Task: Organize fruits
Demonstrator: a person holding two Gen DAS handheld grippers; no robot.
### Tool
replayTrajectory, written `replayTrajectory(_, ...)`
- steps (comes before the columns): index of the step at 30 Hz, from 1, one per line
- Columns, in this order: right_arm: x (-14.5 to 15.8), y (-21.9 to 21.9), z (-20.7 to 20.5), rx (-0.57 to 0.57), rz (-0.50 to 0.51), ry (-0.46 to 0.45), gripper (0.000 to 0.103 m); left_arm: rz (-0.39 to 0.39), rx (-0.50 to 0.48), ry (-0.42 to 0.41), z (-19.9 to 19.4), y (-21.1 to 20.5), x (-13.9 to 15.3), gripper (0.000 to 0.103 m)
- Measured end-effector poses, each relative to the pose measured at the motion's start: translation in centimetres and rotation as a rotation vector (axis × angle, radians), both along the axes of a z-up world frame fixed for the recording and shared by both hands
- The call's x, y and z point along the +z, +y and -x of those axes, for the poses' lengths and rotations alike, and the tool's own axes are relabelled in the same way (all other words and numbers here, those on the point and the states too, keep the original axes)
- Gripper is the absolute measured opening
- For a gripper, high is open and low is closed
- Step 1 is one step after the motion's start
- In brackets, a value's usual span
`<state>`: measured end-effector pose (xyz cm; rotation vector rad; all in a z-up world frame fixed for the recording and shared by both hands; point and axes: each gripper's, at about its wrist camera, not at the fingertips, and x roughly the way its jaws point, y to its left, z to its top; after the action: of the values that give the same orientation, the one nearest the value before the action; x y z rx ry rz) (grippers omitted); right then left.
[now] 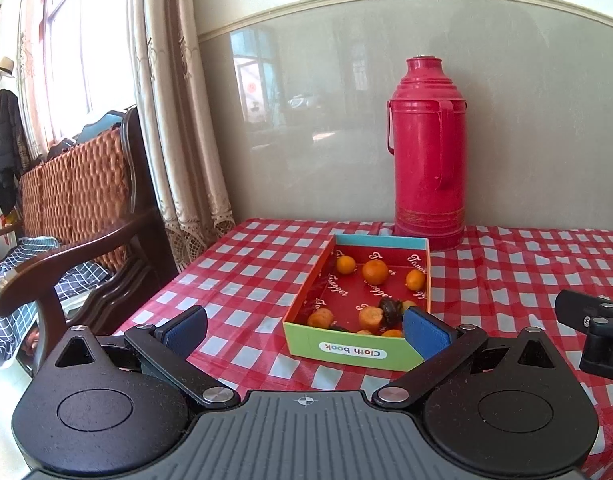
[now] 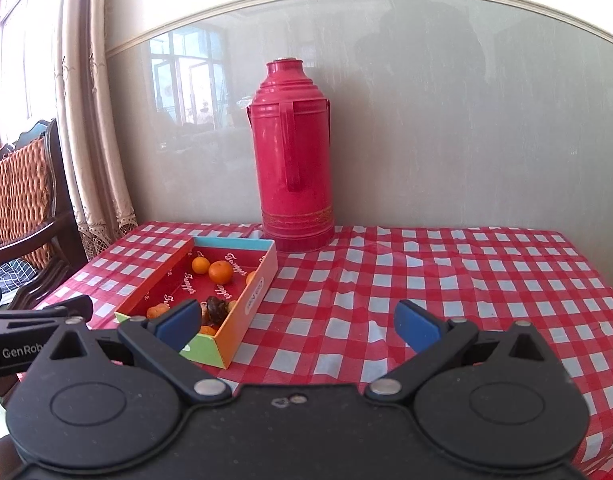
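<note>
A shallow cardboard box (image 1: 354, 350) (image 2: 250, 300) with a red inside and green front lies on the checked tablecloth. Inside it are several small oranges (image 1: 375, 272) (image 2: 220, 272) and a dark shrivelled fruit (image 1: 390, 307) (image 2: 216, 306). My left gripper (image 1: 306, 330) hangs open above the table just in front of the box, nothing between its blue pads (image 1: 424, 332). My right gripper (image 2: 298, 324) is open too, right of the box, with only tablecloth between its blue pads (image 2: 416, 326). Part of each gripper shows at the edge of the other's view.
A tall red thermos flask (image 1: 428, 152) (image 2: 296, 152) stands behind the box against the grey wall panel. A wooden chair (image 1: 78, 208) with a woven back and a checked cloth stands left of the table, beside curtains. The red-and-white tablecloth (image 2: 446, 280) stretches to the right.
</note>
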<state>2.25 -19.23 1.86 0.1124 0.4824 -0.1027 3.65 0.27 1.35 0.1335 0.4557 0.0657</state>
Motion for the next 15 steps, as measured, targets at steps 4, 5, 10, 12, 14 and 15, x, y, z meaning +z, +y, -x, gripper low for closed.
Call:
replayTrajectory(4, -0.05, -0.22, -0.12, -0.004, -0.014, 0.001, 0.097, 0.001, -0.001, 0.013, -0.18, -0.09, -0.25, 0.103)
replayTrajectory(5, -0.1, -0.26, -0.07, -0.004, -0.018, 0.002, 0.097, 0.001, 0.0, 0.017, -0.27, -0.07, -0.34, 0.103)
replayTrajectory(10, -0.36, -0.04, -0.25, 0.003, -0.019, 0.011, 0.097, 0.005, -0.001, 0.033, -0.39, -0.04, -0.62, 0.103)
replayTrajectory(12, -0.39, 0.11, -0.23, 0.008, -0.02, 0.011, 0.097, 0.008, 0.0, 0.035, -0.44, 0.01, -0.61, 0.103)
replayTrajectory(14, -0.39, 0.23, -0.27, 0.01, -0.017, 0.011, 0.097, 0.012, -0.001, 0.034, -0.46, 0.07, -0.54, 0.103)
replayTrajectory(15, -0.39, 0.27, -0.27, 0.013, -0.015, 0.012, 0.097, 0.015, 0.0, 0.034, -0.55, 0.1, -0.5, 0.103)
